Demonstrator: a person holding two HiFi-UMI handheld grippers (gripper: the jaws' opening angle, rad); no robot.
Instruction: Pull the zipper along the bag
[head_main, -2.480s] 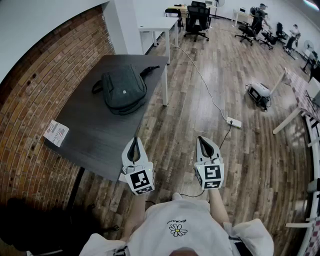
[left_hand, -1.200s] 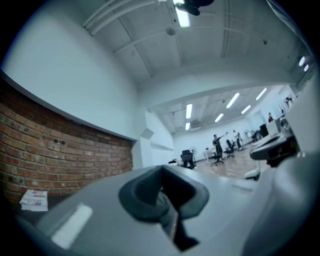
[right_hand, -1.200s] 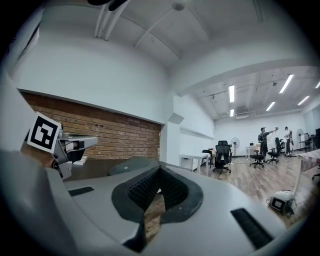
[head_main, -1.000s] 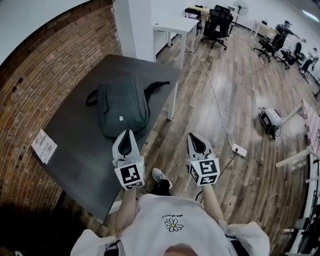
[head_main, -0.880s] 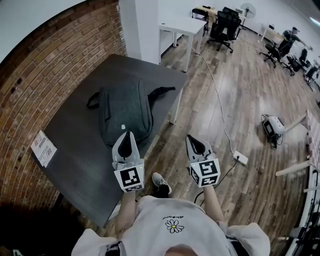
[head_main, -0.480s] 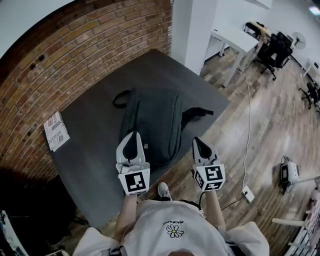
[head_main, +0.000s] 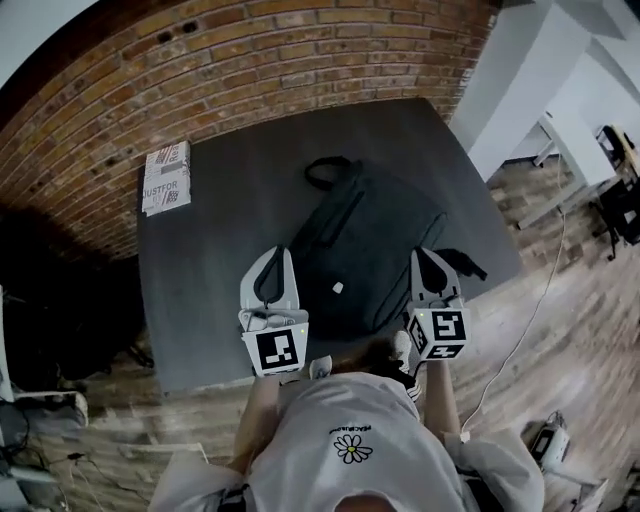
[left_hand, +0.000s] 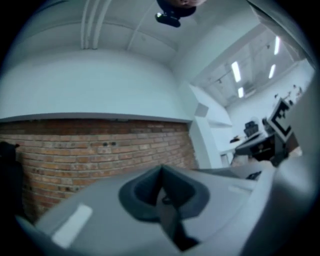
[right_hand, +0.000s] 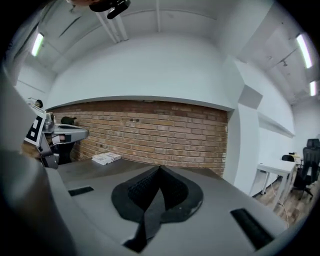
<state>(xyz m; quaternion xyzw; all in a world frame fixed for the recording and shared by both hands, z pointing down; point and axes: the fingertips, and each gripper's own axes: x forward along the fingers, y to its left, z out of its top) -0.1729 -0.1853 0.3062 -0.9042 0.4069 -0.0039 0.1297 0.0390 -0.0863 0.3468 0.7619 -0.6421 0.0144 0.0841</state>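
A dark grey backpack (head_main: 365, 240) lies flat on the dark table (head_main: 200, 260), its carry handle toward the brick wall and a strap trailing off its right side. My left gripper (head_main: 283, 252) hovers over the table just left of the bag's near end, jaws shut and empty. My right gripper (head_main: 422, 253) hovers at the bag's near right corner, also shut on nothing. In the left gripper view my left gripper (left_hand: 161, 169) shows its jaws pressed together; in the right gripper view my right gripper (right_hand: 159, 167) shows the same. The zipper pull is too small to make out.
A white printed booklet (head_main: 165, 178) lies at the table's far left corner, also the booklet (right_hand: 106, 158) in the right gripper view. A brick wall (head_main: 250, 60) backs the table. A white pillar (head_main: 530, 80) stands at the right, and a cable (head_main: 530, 320) runs over the wood floor.
The person has turned and stepped to face the table. The bag now lies straight ahead between the two grippers, which have come over the table's front edge. Both stay shut.
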